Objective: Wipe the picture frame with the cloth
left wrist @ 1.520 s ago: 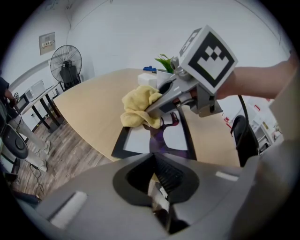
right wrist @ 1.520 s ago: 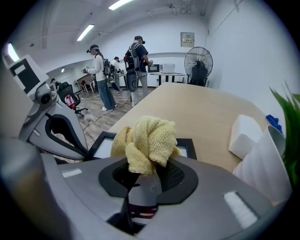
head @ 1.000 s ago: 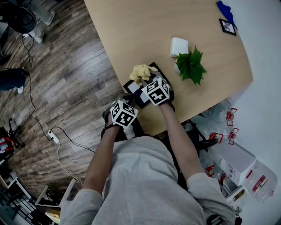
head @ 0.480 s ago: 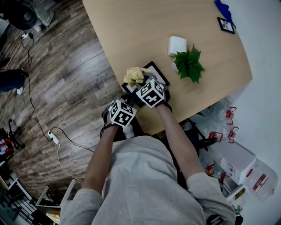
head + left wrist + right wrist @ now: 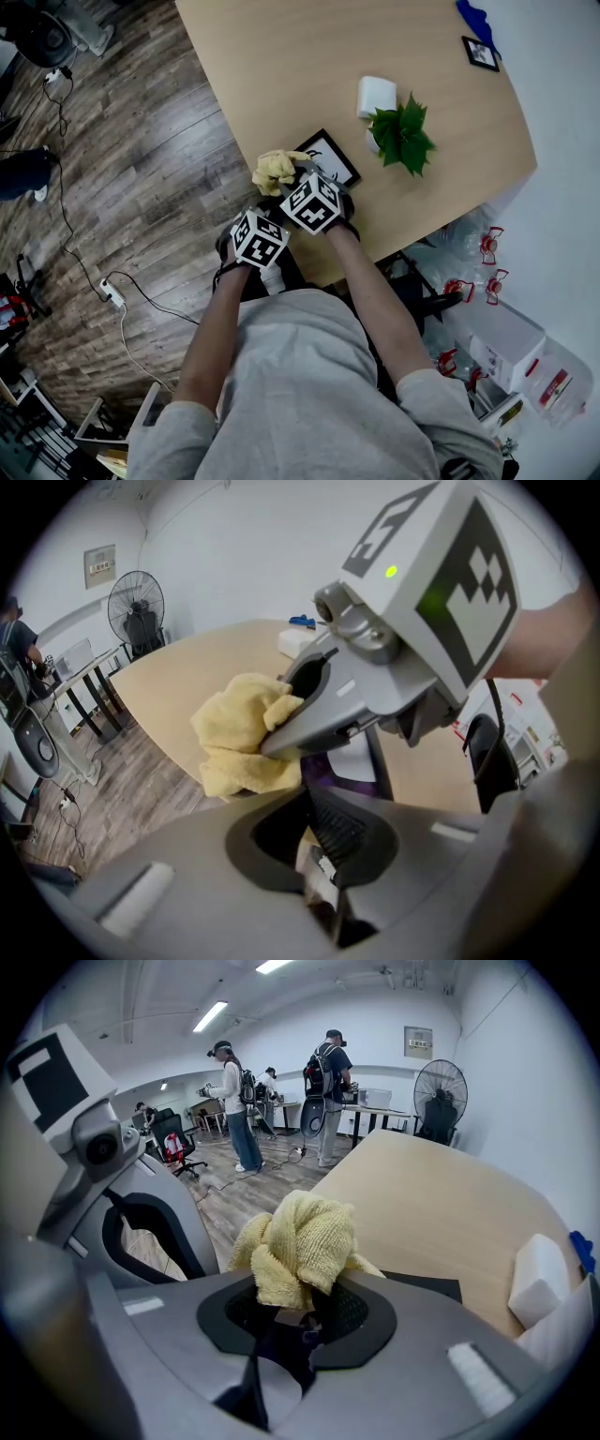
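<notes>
Black rectangular picture frame [image 5: 329, 153], flat at the wooden table's [image 5: 281, 56] near edge.
My right claw [image 5: 300, 1312] pinches the crumpled yellow cloth [image 5: 305, 1237] at its left end, frame stretching rightward; my left claw [image 5: 321, 847] clamps its near rim.

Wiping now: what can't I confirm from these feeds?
1. Whether the cloth touches the picture frame: in the right gripper view the bunched cloth hides its own underside; in the head view the right hand-held gripper covers the spot.
2. Near half of the picture frame: head view, under that gripper's marker cube.
3. The framed picture and any dust: too small in the head view; blocked by the right hand-held gripper in the left gripper view.
</notes>
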Available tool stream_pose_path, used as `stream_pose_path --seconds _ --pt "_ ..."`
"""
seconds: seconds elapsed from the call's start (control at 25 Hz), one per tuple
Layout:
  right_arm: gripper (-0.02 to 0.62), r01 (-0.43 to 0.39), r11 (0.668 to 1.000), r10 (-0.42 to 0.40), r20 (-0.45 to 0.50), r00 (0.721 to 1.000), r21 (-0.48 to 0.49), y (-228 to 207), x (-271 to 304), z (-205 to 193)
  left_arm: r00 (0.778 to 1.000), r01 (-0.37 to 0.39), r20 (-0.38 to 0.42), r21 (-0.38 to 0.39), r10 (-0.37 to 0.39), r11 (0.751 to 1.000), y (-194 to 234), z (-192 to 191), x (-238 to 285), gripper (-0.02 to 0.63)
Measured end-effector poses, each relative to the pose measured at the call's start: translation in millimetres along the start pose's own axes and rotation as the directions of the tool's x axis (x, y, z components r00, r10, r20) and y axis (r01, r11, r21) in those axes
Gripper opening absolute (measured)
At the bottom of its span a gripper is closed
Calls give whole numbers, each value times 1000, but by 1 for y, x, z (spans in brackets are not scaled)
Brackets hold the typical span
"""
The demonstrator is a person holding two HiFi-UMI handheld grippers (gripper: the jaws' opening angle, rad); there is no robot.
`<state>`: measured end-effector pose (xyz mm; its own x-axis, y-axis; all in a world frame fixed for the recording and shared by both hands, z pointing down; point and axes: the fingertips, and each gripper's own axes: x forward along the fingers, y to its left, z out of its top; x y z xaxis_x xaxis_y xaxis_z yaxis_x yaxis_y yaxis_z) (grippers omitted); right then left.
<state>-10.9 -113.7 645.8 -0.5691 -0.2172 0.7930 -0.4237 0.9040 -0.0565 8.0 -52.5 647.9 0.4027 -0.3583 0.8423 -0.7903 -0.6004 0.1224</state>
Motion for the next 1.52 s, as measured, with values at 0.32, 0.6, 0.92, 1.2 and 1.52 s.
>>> stream_pose_path --seconds 0.32,0.6,0.92,1.2,1.52 --pt "94 -58 995 58 -3 998 -85 21 3 3 1000 -7 6 -3 7 1000 0 0 -1 52" --pt "92 -131 976 123 -59 991 -174 28 -1 -8 1000 -2 7 -11 2 1000 0 0 -1 52" --pt "94 -66 981 54 -73 996 -185 19 -12 -22 1000 0 8 -12 0 1000 0 1 -1 52" --pt "94 -27 990 11 -111 994 -141 10 -26 -44 1000 3 12 -7 -3 1000 0 0 0 52" --pt "94 18 999 -24 -147 989 -37 14 -42 -65 1000 3 20 1 -3 1000 0 0 -2 52"
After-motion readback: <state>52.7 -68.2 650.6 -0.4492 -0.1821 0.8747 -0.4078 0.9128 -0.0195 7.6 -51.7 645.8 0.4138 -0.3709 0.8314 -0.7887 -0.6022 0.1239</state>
